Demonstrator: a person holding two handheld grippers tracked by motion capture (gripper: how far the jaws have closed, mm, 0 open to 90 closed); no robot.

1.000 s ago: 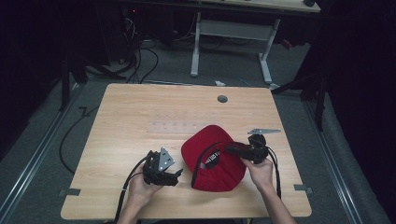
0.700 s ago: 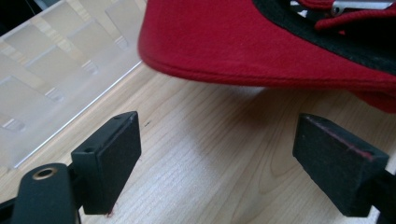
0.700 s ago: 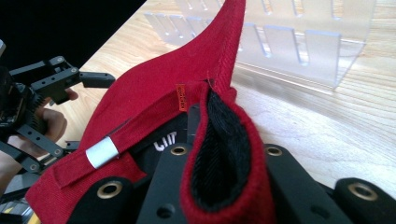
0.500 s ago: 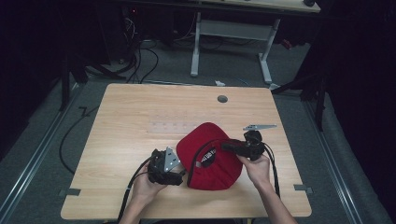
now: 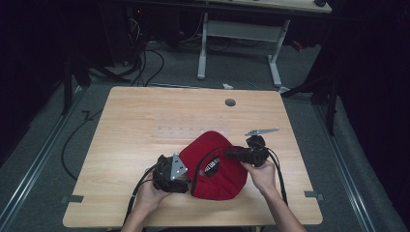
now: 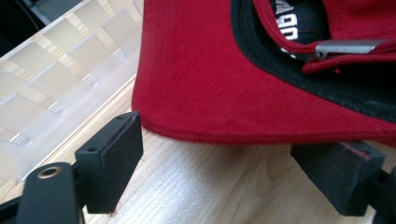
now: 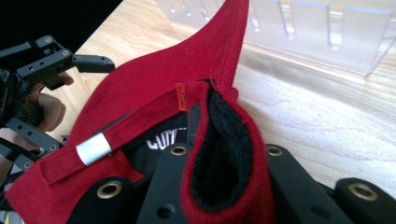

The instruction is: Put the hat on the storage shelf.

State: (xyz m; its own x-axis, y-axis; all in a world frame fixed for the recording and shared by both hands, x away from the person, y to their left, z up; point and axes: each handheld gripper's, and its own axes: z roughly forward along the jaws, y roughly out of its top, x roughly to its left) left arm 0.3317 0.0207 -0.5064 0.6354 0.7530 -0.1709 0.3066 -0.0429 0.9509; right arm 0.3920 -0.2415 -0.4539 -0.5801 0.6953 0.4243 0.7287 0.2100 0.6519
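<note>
A red cap (image 5: 217, 169) lies on the wooden table (image 5: 135, 111), near its front edge. My right gripper (image 5: 228, 154) is shut on the cap's back rim; in the right gripper view the folded red fabric with its black inner band (image 7: 224, 154) is pinched between the jaws. A silver buckle (image 7: 93, 148) sits on the cap's strap. My left gripper (image 5: 187, 180) rests at the cap's left side. In the left gripper view its jaws stand wide apart on either side of the cap's lower edge (image 6: 196, 93), with the pads (image 6: 116, 158) clear of the fabric.
A clear plastic rack (image 5: 188, 131) with several slots lies flat just behind the cap, close by in the left gripper view (image 6: 56, 70) and the right gripper view (image 7: 317, 32). A round grey hole (image 5: 230, 102) is set in the far side of the table.
The cap has shifted and slumped a little toward the left gripper while the right gripper keeps hold of it. Both hands have hardly moved.
</note>
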